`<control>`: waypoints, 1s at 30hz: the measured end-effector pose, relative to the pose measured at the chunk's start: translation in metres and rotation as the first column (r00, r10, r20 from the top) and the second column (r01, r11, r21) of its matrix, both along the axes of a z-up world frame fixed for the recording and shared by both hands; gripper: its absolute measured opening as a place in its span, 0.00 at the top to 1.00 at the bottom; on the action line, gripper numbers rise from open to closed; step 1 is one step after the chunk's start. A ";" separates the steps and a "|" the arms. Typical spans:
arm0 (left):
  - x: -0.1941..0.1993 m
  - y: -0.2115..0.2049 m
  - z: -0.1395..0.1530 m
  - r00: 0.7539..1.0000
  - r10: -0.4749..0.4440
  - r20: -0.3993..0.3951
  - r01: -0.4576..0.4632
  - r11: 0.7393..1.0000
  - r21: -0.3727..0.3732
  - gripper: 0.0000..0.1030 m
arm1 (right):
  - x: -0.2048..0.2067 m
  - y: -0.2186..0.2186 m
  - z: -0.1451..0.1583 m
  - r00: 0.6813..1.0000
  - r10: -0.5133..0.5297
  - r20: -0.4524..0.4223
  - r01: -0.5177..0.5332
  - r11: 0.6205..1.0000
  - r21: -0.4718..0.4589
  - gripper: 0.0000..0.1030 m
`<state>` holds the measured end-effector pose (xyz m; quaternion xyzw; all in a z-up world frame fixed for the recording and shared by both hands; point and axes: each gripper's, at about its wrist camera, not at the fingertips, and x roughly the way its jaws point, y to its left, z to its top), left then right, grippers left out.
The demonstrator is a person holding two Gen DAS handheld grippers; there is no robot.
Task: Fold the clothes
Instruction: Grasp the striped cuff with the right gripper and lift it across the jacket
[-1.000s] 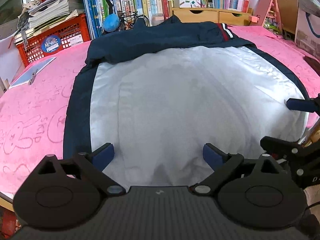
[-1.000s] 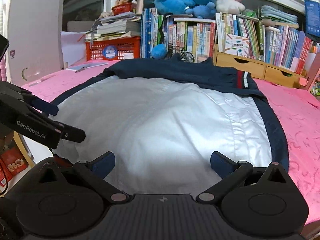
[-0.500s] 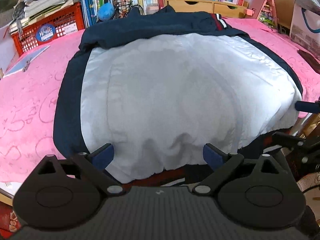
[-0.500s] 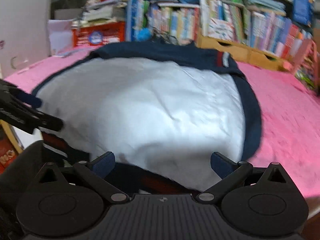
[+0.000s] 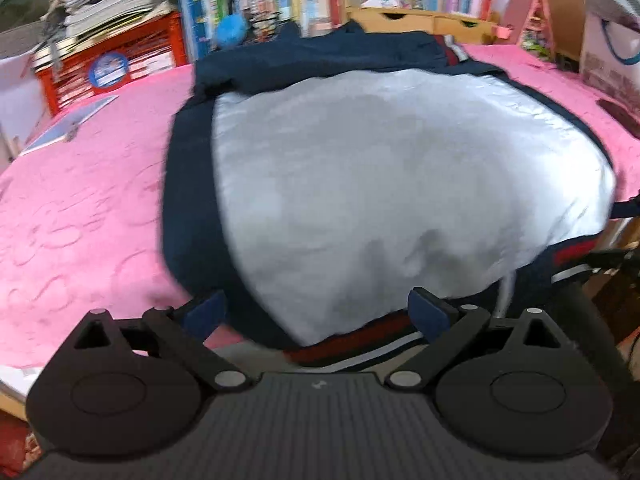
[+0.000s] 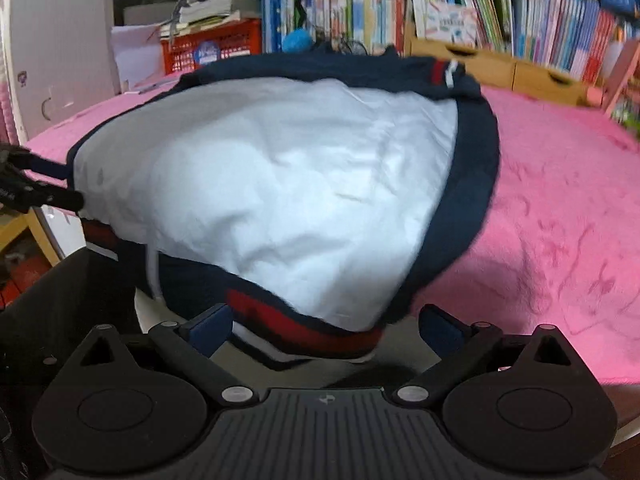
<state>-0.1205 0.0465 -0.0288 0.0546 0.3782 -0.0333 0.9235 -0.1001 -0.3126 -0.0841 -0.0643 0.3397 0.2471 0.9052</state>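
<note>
A navy jacket with a white lining [image 5: 400, 184] lies spread, lining up, on a pink embossed cover [image 5: 80, 216] over the table; its near hem, a knit band striped red, white and navy [image 6: 304, 330], hangs over the near table edge; a matching striped cuff [image 6: 442, 72] lies at the garment's far right; the dark navy outer shell frames the lining on the left, the right and the far side. The left gripper [image 5: 318, 312] sits at the near edge with its blue-padded fingers spread wide, the hem between them but not pinched; the right gripper [image 6: 324, 326] sits likewise at the hem's right part, its fingers also spread apart and holding nothing; each gripper shows at the side of the other's view. Beyond the jacket stand a row of upright books [image 6: 360, 12], a red plastic crate stacked with papers [image 5: 108, 64], a small blue ball [image 5: 230, 32] and a low wooden drawer unit [image 6: 500, 64]; both views are somewhat blurred.
</note>
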 end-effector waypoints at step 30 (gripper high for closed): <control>-0.022 0.023 0.075 0.974 -0.038 0.223 0.019 0.996 0.090 0.01 | 0.227 0.112 0.138 0.971 0.119 -0.205 0.052 0.736 0.674 0.80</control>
